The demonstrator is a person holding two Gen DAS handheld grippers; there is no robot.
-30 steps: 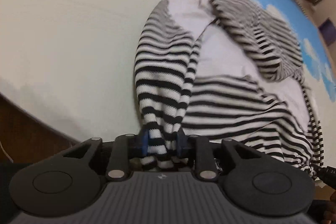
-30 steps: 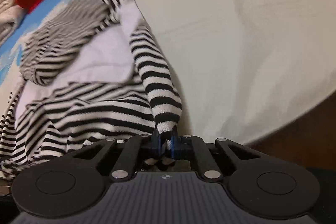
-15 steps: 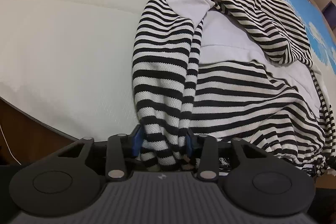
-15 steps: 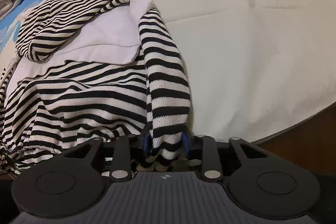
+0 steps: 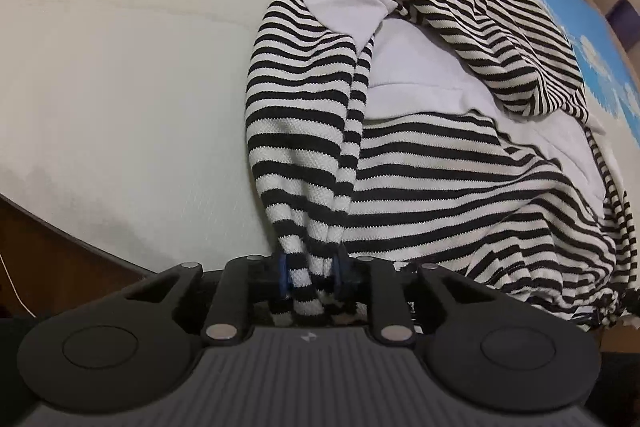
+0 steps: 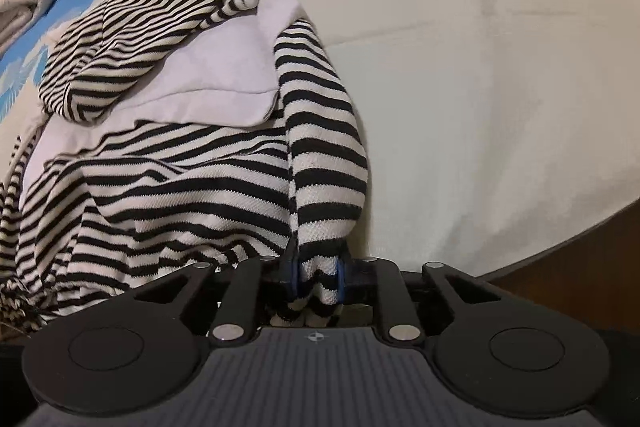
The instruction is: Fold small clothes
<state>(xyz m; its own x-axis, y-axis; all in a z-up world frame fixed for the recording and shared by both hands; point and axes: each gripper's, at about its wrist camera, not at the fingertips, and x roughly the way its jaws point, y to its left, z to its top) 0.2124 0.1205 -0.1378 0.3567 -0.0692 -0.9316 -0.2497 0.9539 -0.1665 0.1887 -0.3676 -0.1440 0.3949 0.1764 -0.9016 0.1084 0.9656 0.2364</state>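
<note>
My left gripper (image 5: 310, 277) and right gripper (image 6: 318, 281) each pinch a cuff of the striped top (image 5: 460, 167) at bottom centre; next, I'd carry both sleeves up-frame over the body.

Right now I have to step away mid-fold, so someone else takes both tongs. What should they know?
Left tongs: shut on a bunched striped sleeve end.
Right tongs: shut on the other sleeve end.
The black-and-white striped hoodie lies crumpled on the cream bed cover, near its front edge, with the hood flopped onto the white chest panel.
Done: both sleeves gripped.
Left: probably spread it flat, then fold.
</note>
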